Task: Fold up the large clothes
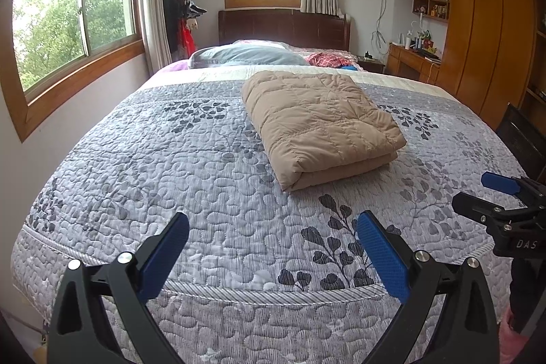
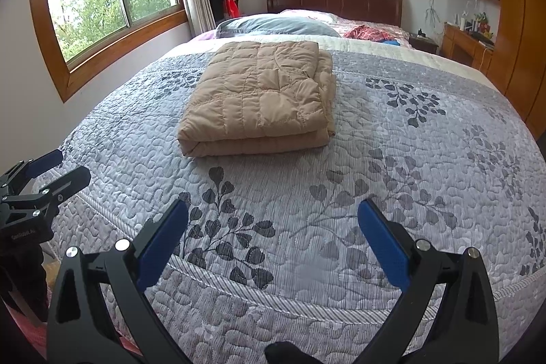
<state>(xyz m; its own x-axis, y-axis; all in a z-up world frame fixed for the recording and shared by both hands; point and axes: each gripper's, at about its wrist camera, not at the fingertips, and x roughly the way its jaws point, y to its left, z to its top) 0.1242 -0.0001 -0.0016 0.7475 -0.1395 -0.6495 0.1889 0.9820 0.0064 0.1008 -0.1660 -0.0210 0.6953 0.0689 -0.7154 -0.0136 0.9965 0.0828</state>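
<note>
The tan quilted puffy garment (image 1: 320, 125) lies folded into a thick rectangular bundle in the middle of the bed's grey leaf-patterned quilted cover (image 1: 170, 166), well ahead of both my tools. I judge the folding is about done; to finish well I would only press the top layer flat and square the loose edges on its right side, keeping the stack from sliding. My left tool (image 1: 273, 255) stands wide, holding nothing, above the cover near the bed's foot. My right tool (image 2: 273, 248) is equally wide, empty and touching nothing.
</note>
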